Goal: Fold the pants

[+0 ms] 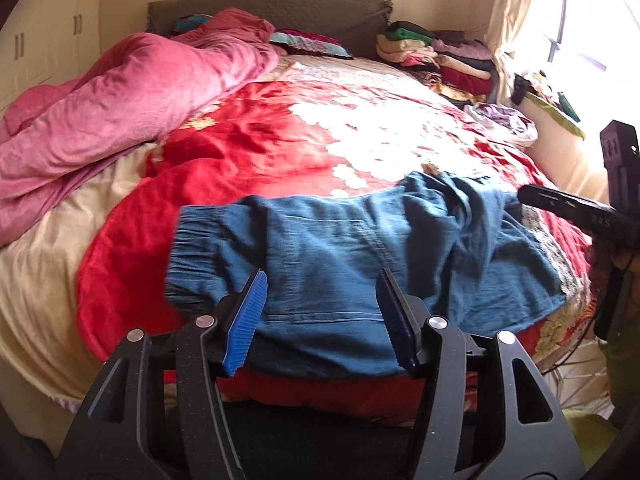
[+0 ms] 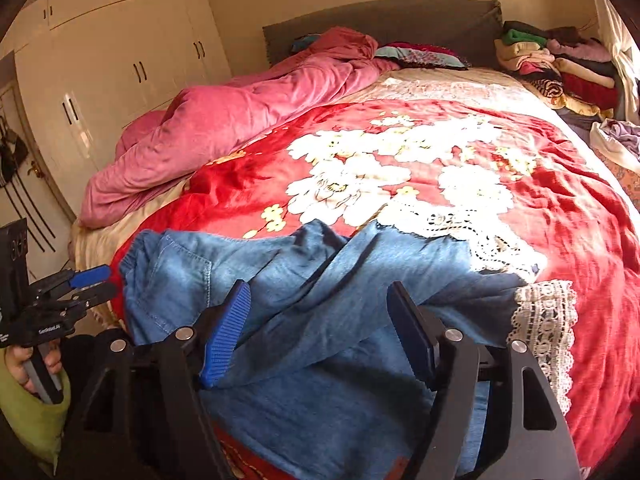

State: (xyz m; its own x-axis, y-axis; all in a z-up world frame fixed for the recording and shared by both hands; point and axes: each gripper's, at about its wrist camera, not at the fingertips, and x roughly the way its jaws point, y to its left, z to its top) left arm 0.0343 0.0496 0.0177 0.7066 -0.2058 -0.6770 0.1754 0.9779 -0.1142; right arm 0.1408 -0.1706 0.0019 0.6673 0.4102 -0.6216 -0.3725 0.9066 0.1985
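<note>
Bedroom daylight fell on a bed [image 1: 120, 280] where the pants [image 1: 340, 248] were laid, folded over but rumpled, at its near edge, while the left claw [image 1: 324, 320] and right claw [image 2: 320, 332] were held apart and empty, so tidying seemingly remained.

The blue denim pants [image 1: 344, 248] lie folded lengthwise across the near edge of the red floral bedspread [image 1: 248, 140]. Their gathered elastic waistband [image 1: 188, 256] points left, and the lace-trimmed cuffs [image 2: 548, 312] rest at the right, the cloth rumpled.
</note>
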